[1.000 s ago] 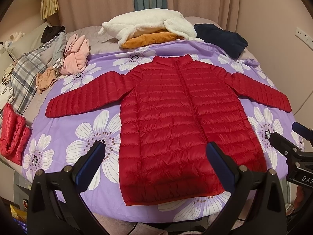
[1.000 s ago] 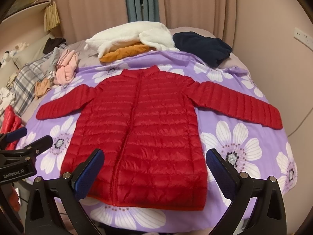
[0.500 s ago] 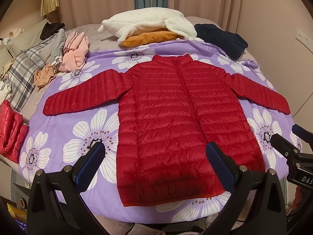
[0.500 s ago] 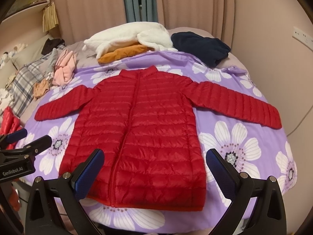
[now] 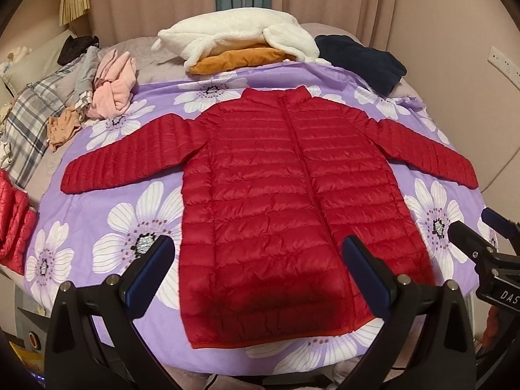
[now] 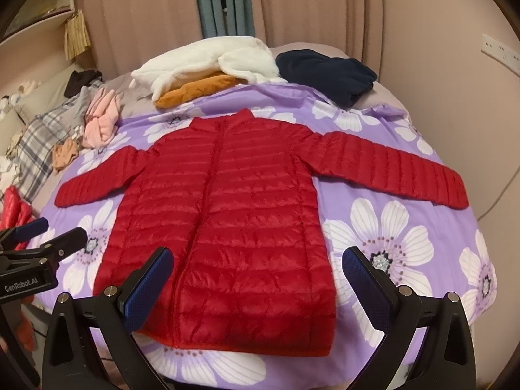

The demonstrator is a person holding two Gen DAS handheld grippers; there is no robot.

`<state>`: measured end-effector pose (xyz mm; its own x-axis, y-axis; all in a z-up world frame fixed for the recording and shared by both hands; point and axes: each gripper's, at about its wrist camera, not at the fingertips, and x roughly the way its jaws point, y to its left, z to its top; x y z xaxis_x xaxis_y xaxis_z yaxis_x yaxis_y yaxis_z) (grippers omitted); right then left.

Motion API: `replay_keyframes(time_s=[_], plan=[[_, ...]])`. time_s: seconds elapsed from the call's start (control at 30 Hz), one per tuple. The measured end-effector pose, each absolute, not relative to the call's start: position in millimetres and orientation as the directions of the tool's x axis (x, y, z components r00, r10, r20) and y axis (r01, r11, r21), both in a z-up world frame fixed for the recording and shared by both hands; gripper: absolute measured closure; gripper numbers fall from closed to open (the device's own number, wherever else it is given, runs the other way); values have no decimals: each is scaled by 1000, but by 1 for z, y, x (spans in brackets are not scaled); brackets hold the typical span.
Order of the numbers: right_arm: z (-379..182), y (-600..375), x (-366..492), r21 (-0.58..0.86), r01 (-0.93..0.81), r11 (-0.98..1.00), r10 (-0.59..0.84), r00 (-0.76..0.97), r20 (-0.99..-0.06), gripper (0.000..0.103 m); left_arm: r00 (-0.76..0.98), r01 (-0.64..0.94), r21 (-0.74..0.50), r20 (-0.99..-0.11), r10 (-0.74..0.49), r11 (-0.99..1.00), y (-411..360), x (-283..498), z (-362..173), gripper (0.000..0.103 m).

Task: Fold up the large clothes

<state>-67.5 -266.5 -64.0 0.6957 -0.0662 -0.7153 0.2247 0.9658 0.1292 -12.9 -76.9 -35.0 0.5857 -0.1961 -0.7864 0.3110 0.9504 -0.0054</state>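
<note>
Currently pre-fold: red jacket [image 5: 286, 208] flat; left gripper [image 5: 256, 276] and right gripper [image 6: 256, 276] agape, empty. Next, probably seize a sleeve.

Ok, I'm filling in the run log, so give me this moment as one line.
stage: pre-fold | red puffer jacket: flat, zipped, sleeves spread on floral sheet | left hand-held gripper: open, empty | right hand-held gripper: open, empty
</note>
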Motion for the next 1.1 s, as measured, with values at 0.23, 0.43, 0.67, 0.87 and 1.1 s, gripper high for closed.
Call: replay_keyframes(time_s=[0.23,0.43,0.67,0.87,1.1], plan=[[-73,-292,-64,158,273,949,-78,687,-722,1,572,333,-33,-788,-230,942,-91,0,-43,0],[-87,-340,-61,307,290,907,1,726,-688,1,503,391,-195,-773,-386,900,-105,24,-54,0],[-153,-470,-60,647,460,608,85,773,-628,1,480,377,-270,-761,-436,886,-122,54,-68,0],[-186,-547,-59,711,563,422,-30,792,-609,1,488,338,-277,-765,-419,900,-121,80,-74,0],[-204,-604,-51,760,563,324,-130,822,-554,1,484,300,-271,-783,-391,915,-118,102,-85,0]])
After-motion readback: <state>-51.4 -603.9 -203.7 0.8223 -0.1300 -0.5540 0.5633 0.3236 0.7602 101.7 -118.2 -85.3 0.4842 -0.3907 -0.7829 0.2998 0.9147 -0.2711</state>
